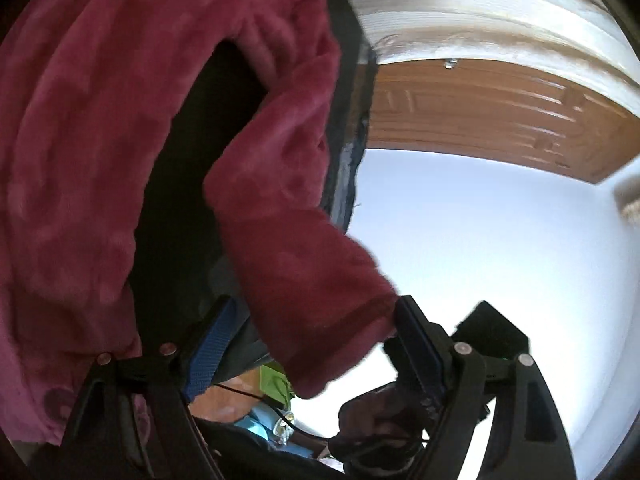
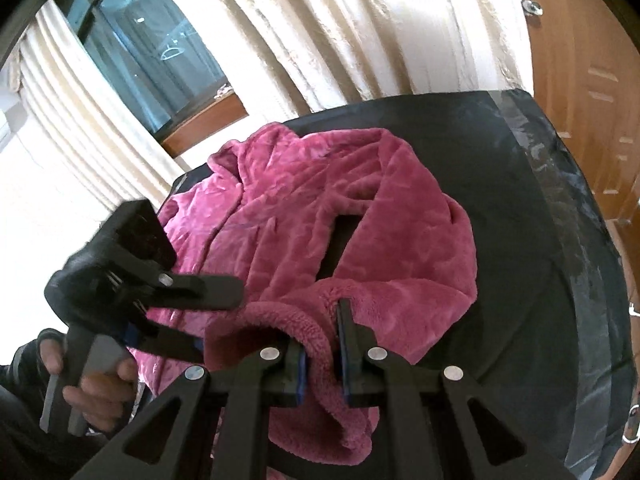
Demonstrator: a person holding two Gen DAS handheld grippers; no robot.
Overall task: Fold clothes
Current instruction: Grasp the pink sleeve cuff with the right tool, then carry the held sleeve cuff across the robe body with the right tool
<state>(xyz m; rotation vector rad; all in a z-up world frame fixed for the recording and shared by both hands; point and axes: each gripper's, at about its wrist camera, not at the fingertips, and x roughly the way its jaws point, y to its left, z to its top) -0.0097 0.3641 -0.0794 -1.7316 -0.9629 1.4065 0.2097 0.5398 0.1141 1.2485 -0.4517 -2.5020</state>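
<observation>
A fluffy pink robe (image 2: 304,216) lies crumpled on a black table (image 2: 520,240). My right gripper (image 2: 322,344) is shut on the cuff of one sleeve (image 2: 288,320), held a little above the table near its front edge. In the left wrist view the same sleeve (image 1: 304,288) hangs between the wide-apart fingers of my left gripper (image 1: 308,344), which is open and holds nothing. The left gripper also shows in the right wrist view (image 2: 192,312), just left of the cuff. The rest of the robe (image 1: 80,140) fills the left of the left wrist view.
Cream curtains (image 2: 340,32) and a window (image 2: 152,52) stand behind the table. A wooden door (image 2: 592,92) is at the right. The table's right edge carries grey tape (image 2: 568,208). Bare black tabletop lies right of the robe.
</observation>
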